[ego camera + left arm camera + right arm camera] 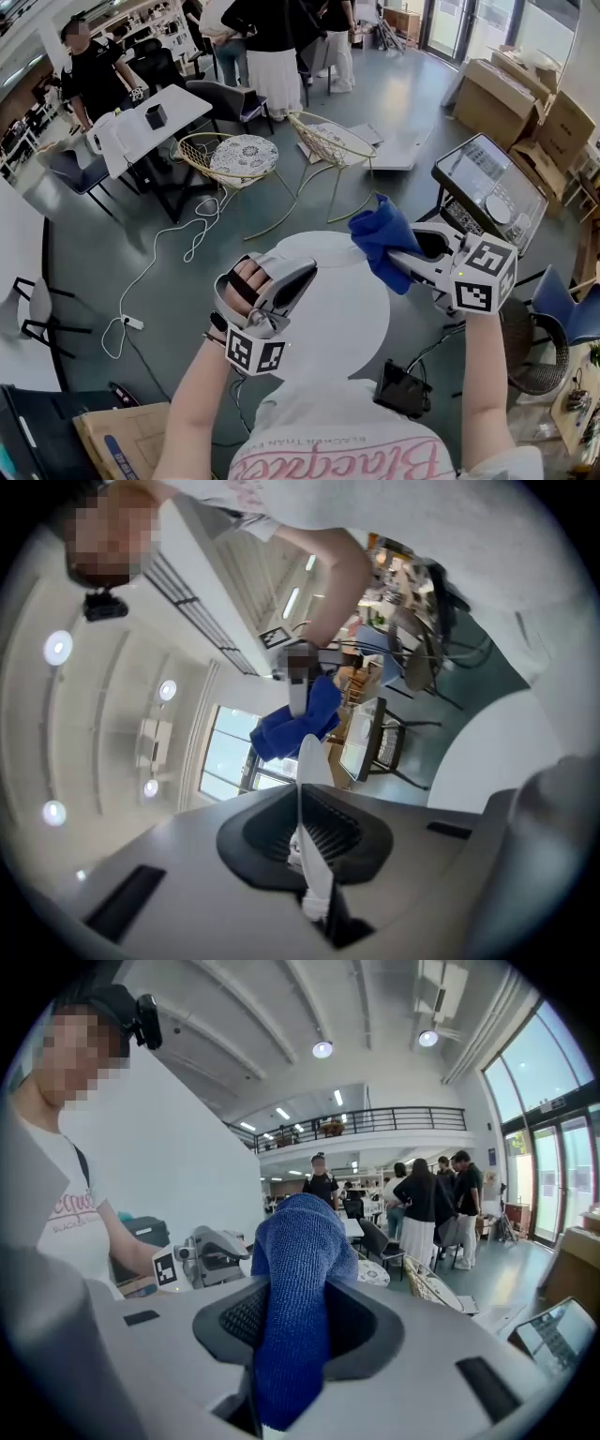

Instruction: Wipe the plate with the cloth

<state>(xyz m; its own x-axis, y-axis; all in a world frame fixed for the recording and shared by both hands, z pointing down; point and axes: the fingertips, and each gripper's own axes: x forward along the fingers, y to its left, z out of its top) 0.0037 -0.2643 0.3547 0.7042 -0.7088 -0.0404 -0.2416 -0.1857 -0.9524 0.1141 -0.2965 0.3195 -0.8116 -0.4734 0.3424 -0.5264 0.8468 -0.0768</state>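
Left gripper (298, 274) jaws clamped on rim of white plate (347, 309). Right gripper (414, 249) pinching blue cloth (379, 234) at plate's upper right edge. Beyond plate: wire chairs (330, 141), floor cable (178, 246), standing people (272, 47).

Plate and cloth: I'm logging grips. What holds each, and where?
Left gripper clamps the plate by its rim; right gripper pinches the cloth at its bunched middle.

White pink-lettered T-shirt (347, 450); grey left hand-held gripper (302, 272) and right hand-held gripper (397, 257), black-and-white marker cubes (255, 353)
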